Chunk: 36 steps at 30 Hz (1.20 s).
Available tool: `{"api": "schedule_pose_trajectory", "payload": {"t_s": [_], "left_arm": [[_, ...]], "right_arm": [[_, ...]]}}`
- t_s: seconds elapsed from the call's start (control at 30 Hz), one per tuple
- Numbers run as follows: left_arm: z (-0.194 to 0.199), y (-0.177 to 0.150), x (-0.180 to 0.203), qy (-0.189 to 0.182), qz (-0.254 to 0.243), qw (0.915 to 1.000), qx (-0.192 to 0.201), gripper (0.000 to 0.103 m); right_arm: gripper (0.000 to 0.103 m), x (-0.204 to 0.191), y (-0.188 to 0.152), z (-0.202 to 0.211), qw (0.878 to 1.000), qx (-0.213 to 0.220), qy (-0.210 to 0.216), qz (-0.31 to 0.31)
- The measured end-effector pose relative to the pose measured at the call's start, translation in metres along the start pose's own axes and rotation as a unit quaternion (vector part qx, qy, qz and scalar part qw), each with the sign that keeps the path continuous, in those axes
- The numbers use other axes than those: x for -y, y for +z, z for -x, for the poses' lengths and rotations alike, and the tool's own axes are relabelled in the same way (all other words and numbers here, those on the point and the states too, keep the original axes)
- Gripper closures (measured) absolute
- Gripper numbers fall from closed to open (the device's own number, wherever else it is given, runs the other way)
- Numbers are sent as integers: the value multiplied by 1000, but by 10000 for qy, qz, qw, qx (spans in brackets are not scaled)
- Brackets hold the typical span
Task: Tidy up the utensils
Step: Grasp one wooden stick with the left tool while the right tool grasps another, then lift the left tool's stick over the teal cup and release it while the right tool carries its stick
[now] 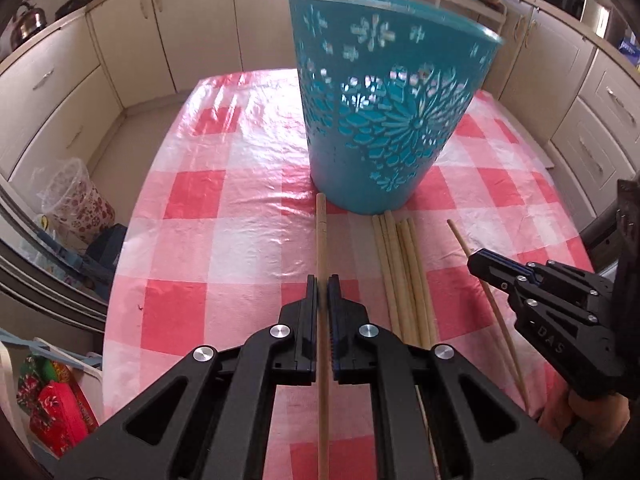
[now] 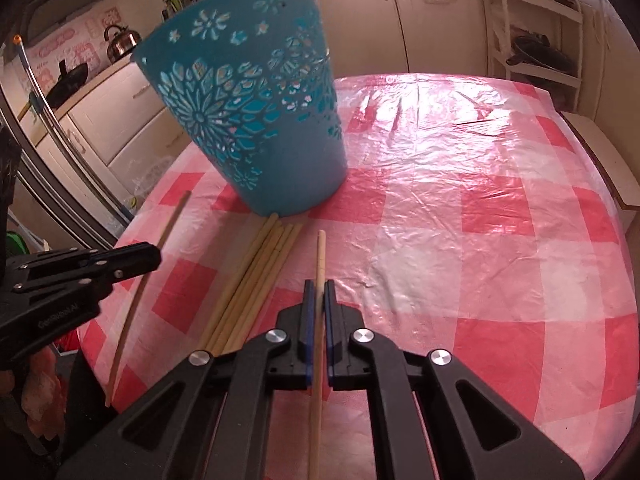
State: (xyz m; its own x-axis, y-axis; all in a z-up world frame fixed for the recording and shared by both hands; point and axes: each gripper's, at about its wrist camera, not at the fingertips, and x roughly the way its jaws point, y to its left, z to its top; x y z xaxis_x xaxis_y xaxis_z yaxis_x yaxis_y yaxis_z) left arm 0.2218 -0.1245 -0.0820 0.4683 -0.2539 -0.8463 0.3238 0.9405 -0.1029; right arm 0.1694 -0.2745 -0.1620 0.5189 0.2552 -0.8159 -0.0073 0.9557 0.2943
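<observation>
A teal perforated basket [image 1: 384,112] stands upright on the red-and-white checked tablecloth [image 1: 224,208]; it also shows in the right wrist view [image 2: 256,120]. Several wooden chopsticks [image 1: 404,276] lie bundled in front of it, also in the right wrist view [image 2: 256,276]. My left gripper [image 1: 323,284] is shut on a single chopstick [image 1: 321,232] pointing at the basket's base. My right gripper [image 2: 319,286] is shut on another chopstick [image 2: 320,256]. Each gripper shows in the other's view, the right one [image 1: 480,264] and the left one [image 2: 154,256], with its chopstick.
Cream kitchen cabinets [image 1: 132,32] surround the table. A clear bin with a floral pattern [image 1: 76,204] stands on the floor at left. A kettle [image 2: 120,42] sits on the counter. A white rack [image 2: 536,32] stands at the far right. The tablecloth [image 2: 460,208] stretches right of the basket.
</observation>
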Motion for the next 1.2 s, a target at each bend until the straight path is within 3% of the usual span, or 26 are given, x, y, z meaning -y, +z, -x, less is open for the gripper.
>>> {"api": "schedule_pose_trajectory", "payload": {"t_s": [0.33,0.5,0.67,0.8,0.97,1.07,1.13,1.2], "left_arm": [[88,13,-18,-527,341,9919,1106,98],[129,36,-27,-848,480,9793,1773,98],[154,73,-24,-979,477,9656,2363,98],[153,103,-13,-1033,489,9561,2699,98],[142,145,-7,-1021,716,9397,3185,98],[120,166,-7,-928,871,9343,3330,98],[99,177,-6,-955,850,9317,3401,98],[70,182,-4,-833,871,9390,3223,98]], "right_arm": [[98,11,3,-8,9998,-115,-159,-80],[98,5,3,-8,9997,-158,-180,12],[97,-15,1,-10,9965,-262,-546,573],[97,-19,0,-10,9950,-205,-687,690],[98,3,-1,-6,9996,-122,-197,130],[98,13,-1,-4,9999,-78,-45,-100],[98,18,0,-3,9997,-37,27,-235],[98,19,-2,-2,9994,-3,82,-329]]}}
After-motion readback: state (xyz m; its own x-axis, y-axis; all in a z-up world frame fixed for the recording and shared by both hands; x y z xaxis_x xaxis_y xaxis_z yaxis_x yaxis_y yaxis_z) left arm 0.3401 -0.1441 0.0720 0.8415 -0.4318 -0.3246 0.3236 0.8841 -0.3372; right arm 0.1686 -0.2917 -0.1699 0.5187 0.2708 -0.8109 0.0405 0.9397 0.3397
